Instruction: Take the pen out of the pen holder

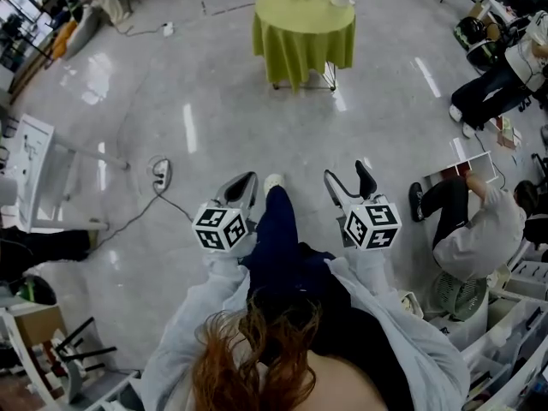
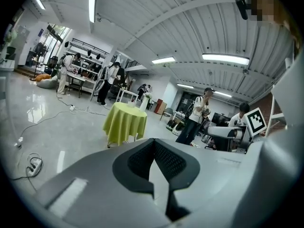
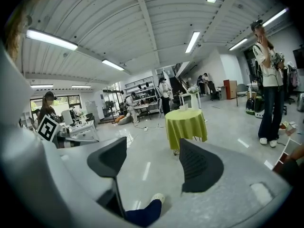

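With my left gripper (image 1: 242, 182) shut and empty and my right gripper (image 1: 348, 176) spread wide on nothing, I should first walk up to the distant green-clothed table (image 1: 301, 45).

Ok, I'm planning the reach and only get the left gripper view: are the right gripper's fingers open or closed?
Observer: Open. The right gripper has its fingers well apart, with nothing held between them.
Operator: Is anything below the grippers that I can't see?
Observer: Yes. In the head view the person's leg and white shoe stick out forward between the left gripper and the right one.
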The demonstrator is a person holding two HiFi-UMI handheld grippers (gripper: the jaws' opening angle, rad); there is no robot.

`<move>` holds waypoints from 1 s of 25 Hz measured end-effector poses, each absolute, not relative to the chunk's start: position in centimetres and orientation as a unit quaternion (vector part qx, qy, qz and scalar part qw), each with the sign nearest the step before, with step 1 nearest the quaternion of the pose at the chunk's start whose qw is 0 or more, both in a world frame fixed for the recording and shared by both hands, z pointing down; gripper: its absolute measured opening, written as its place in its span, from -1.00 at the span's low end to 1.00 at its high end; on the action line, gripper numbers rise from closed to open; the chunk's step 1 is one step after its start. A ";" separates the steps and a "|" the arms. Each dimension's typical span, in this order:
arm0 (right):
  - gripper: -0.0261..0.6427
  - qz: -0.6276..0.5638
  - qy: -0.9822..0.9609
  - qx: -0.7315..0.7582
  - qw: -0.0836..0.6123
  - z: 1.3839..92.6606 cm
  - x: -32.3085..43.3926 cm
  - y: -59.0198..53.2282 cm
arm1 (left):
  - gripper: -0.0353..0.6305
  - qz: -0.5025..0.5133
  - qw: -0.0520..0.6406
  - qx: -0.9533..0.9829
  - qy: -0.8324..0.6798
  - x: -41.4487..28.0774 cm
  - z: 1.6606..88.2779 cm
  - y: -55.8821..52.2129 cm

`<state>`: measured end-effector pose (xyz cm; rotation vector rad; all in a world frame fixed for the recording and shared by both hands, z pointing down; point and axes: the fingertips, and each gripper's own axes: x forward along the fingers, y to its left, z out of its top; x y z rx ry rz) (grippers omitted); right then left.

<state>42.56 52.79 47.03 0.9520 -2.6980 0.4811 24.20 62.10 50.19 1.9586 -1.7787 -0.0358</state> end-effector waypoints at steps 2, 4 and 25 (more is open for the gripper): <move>0.10 0.163 -0.922 0.331 0.119 47.0 42.2 51.0 | -0.84 -0.015 0.243 0.723 -0.647 23.8 50.1 60.1; 0.10 0.160 -0.921 0.334 0.119 46.7 41.6 49.1 | -0.84 -0.019 0.239 0.726 -0.645 23.0 49.8 57.9; 0.10 0.123 -0.919 0.359 0.106 41.8 27.3 30.5 | -0.84 -0.023 0.205 0.757 -0.620 8.7 45.4 38.1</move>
